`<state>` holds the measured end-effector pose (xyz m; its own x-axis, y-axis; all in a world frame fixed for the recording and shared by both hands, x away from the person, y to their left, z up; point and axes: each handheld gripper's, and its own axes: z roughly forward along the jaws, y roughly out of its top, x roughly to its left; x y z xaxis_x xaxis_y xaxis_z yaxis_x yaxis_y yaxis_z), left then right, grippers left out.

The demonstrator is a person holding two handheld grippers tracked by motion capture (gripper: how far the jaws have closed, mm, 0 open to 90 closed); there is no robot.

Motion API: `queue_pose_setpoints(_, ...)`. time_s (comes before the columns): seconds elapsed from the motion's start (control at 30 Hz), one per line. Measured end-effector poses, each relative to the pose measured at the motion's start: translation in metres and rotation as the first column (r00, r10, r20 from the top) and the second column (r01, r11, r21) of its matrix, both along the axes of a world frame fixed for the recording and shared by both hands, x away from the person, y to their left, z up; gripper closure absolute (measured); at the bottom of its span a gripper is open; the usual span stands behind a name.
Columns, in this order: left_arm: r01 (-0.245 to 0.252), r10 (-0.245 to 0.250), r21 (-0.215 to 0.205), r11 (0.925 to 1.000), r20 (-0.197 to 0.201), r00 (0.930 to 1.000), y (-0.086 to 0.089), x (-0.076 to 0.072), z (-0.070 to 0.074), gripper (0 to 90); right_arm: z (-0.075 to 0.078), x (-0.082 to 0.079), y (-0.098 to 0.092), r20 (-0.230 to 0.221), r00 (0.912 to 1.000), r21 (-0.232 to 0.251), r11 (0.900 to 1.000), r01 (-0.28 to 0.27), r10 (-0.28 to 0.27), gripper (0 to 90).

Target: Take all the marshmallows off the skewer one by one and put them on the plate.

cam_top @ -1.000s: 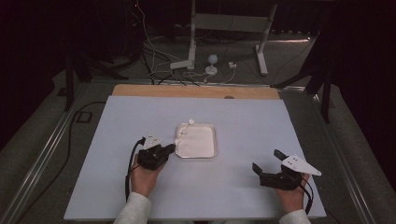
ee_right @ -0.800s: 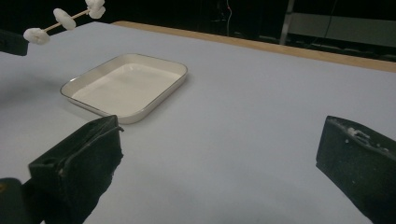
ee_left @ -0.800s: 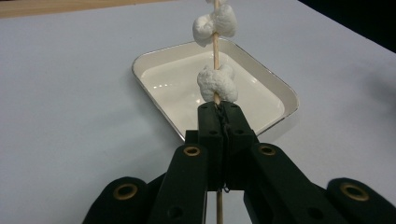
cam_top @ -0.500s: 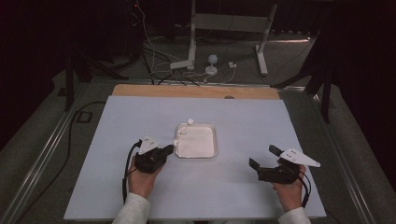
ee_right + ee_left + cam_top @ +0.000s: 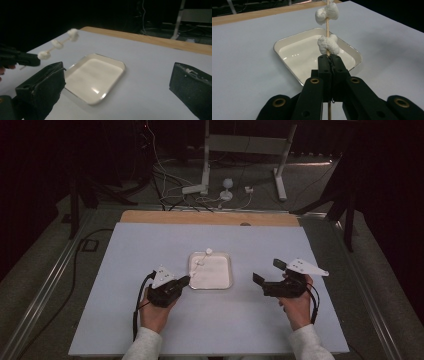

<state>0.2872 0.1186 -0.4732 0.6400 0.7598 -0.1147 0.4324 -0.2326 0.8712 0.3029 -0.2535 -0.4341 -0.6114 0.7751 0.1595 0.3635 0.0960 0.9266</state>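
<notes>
We hold a thin wooden skewer threaded with 3 white puffy marshmallow pieces in the left gripper, jaws clamped on the stick just below the lowest piece, above the near-left edge of the shallow white rectangular tray. Our right gripper stands wide apart, empty, right of the tray. If we pull a piece carelessly, the skewer may pivot, snap or slip, dropping pieces onto the pale blue table.

High view overhead and far, both gripper views low and close, all sharing the white tray.
</notes>
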Motion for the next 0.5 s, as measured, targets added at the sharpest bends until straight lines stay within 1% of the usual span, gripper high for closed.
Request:
queue_pose_setpoints(0.03,0.002,-0.002,0.002,1.0,0.0,1.0,-0.001,0.0,0.0,89.5,0.004,0.005,0.007,-0.005,0.9999,0.0,1.0,-0.015,0.015,0.0)
queue_pose_setpoints(0.1,0.007,-0.007,0.002,1.0,0.002,1.0,-0.002,-0.001,0.0,89.5,0.005,0.008,0.011,-0.009,0.9997,0.007,1.0,-0.022,0.022,0.0)
queue_pose_setpoints(0.13,0.009,-0.009,0.001,1.0,0.004,1.0,-0.003,-0.002,0.0,89.5,0.008,0.012,0.019,-0.02,0.9991,0.017,0.999,-0.037,0.038,0.0)
queue_pose_setpoints(0.17,0.013,-0.013,-0.002,0.9999,0.008,0.9999,-0.004,-0.002,0.0,89.5,0.008,0.012,0.019,-0.02,0.9991,0.017,0.999,-0.037,0.038,0.0)
queue_pose_setpoints(0.23,0.021,-0.021,-0.001,0.9998,0.011,0.9997,-0.006,-0.003,0.001,89.5,0.011,0.016,0.028,-0.026,0.9981,0.023,0.998,-0.055,0.056,0.0)
queue_pose_setpoints(0.37,0.033,-0.033,0.007,0.9994,0.017,0.9993,-0.009,-0.004,0.001,89.5,0.014,0.024,0.048,-0.046,0.9946,0.008,0.996,-0.093,0.093,0.0)
queue_pose_setpoints(0.43,0.036,-0.036,0.004,0.9993,0.018,0.9992,-0.01,-0.004,0.001,89.6,0.016,0.028,0.058,-0.061,0.9925,-0.004,0.994,-0.106,0.106,0.1)
queue_pose_setpoints(0.5,0.041,-0.041,0.0,0.9992,0.017,0.999,-0.01,-0.005,0.001,89.6,0.017,0.032,0.066,-0.073,0.9909,-0.009,0.993,-0.114,0.113,4.1)
